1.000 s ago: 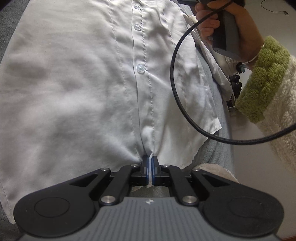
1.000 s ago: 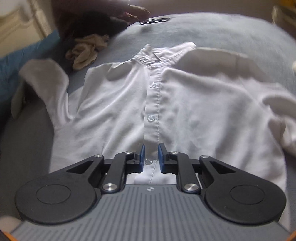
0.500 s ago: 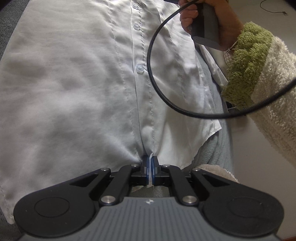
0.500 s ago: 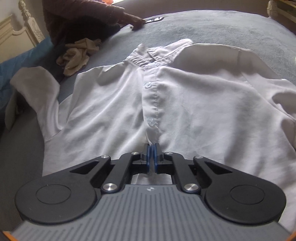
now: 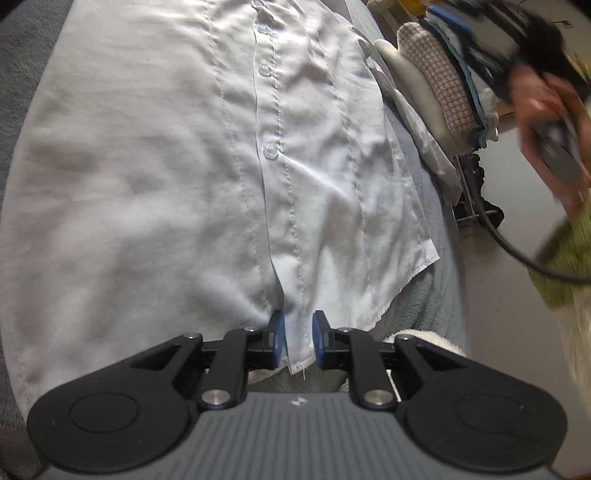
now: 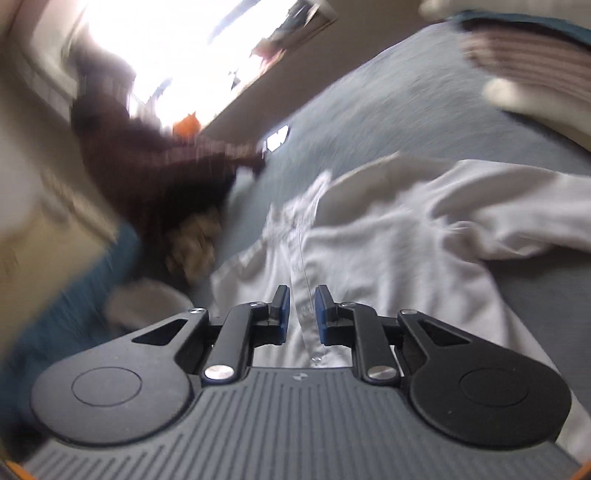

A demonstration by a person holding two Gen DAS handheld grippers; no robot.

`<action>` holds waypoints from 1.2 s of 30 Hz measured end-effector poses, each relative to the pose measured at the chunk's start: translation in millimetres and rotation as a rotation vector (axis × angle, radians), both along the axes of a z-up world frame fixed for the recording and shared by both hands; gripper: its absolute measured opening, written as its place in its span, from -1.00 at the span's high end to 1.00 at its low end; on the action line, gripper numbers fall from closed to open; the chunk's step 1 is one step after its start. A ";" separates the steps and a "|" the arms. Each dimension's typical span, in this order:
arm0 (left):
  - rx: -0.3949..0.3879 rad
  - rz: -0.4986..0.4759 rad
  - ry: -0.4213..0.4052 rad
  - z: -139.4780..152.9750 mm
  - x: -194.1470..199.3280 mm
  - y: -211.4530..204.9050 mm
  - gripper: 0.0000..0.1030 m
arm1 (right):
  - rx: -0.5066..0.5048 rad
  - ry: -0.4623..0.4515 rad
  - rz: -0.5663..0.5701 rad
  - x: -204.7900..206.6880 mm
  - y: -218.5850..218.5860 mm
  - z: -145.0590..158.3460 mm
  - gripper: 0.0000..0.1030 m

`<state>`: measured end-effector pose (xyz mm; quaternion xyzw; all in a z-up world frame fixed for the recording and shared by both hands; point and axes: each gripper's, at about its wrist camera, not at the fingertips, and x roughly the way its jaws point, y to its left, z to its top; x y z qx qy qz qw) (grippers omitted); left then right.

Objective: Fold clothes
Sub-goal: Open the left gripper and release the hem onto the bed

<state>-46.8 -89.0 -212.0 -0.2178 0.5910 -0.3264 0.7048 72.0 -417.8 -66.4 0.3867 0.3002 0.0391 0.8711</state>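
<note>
Fingers [image 5: 280,339] (blue, flat) just parted astride the smooth white shirt [image 5: 147,184] hem.

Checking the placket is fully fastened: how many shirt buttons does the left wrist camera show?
4, all down the placket of the white shirt: at the top edge, and lowest. More may be out of frame.

Motion blur smears the hand [image 5: 546,122] gripping a dark handle at the left wrist view's upper right. The white button-front shirt [image 5: 166,184] runs off the top edge. The right wrist view's upper left, window included, is blurred beyond reading.
</note>
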 end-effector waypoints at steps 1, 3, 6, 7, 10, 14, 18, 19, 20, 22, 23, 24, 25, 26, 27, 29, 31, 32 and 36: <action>-0.002 0.008 -0.001 2.3 -1.7 0.8 0.50 | 0.087 -0.023 -0.064 -23.8 -17.8 -0.5 0.72; 0.002 0.026 -0.006 6.3 -4.7 2.0 0.35 | 0.258 -0.058 -0.180 -69.7 -48.3 -7.7 0.69; 0.028 0.051 -0.013 14.3 -7.5 4.4 0.23 | 0.429 -0.057 -0.302 -120.6 -69.7 -36.1 0.69; 0.040 0.059 -0.015 17.4 -8.3 5.4 0.20 | 0.473 -0.056 -0.329 -134.7 -73.5 -46.6 0.69; 0.071 0.075 -0.032 29.8 -11.1 11.8 0.10 | 0.613 -0.032 -0.379 -159.2 -72.6 -84.7 0.69; 0.119 0.079 -0.048 48.1 -16.6 17.7 0.02 | 0.674 0.054 -0.407 -167.4 -64.0 -127.9 0.69; 0.145 0.103 -0.053 68.7 -16.2 26.0 -0.03 | 0.632 0.106 -0.396 -169.3 -57.8 -148.8 0.69; 0.151 0.115 -0.060 74.4 -14.1 28.4 -0.04 | 0.616 0.114 -0.391 -169.7 -56.5 -152.4 0.69; 0.160 0.128 -0.073 80.7 -10.6 30.2 -0.05 | 0.612 0.107 -0.389 -172.2 -56.3 -155.2 0.69; 0.179 0.164 -0.100 95.2 -2.2 35.4 -0.05 | 0.607 0.093 -0.393 -177.6 -55.7 -162.5 0.69; 0.190 0.185 -0.112 103.7 4.0 39.2 -0.05 | 0.610 0.082 -0.395 -180.3 -55.4 -167.0 0.69; 0.201 0.211 -0.125 113.1 10.6 43.8 -0.05 | 0.614 0.071 -0.396 -182.9 -55.2 -171.6 0.69; 0.212 0.253 -0.145 125.2 18.2 50.8 -0.05 | 0.623 0.062 -0.398 -185.5 -54.9 -176.0 0.69; 0.221 0.298 -0.170 138.8 26.1 58.6 -0.04 | 0.636 0.055 -0.400 -187.7 -57.7 -178.2 0.69; 0.229 0.357 -0.210 156.6 34.8 68.9 -0.04 | 0.649 0.048 -0.402 -189.9 -60.4 -180.4 0.69; 0.246 0.497 -0.311 197.8 49.5 91.4 -0.04 | 0.664 0.025 -0.406 -192.7 -66.7 -182.8 0.69; 0.283 0.668 -0.441 244.8 58.6 115.1 -0.05 | 0.671 -0.018 -0.420 -196.6 -73.6 -181.4 0.69; 0.340 0.787 -0.506 269.0 59.7 125.2 -0.06 | 0.678 -0.041 -0.434 -200.0 -76.7 -180.9 0.68; 0.472 1.166 -0.719 333.9 51.2 152.1 -0.45 | 0.703 -0.094 -0.482 -210.7 -85.2 -181.8 0.64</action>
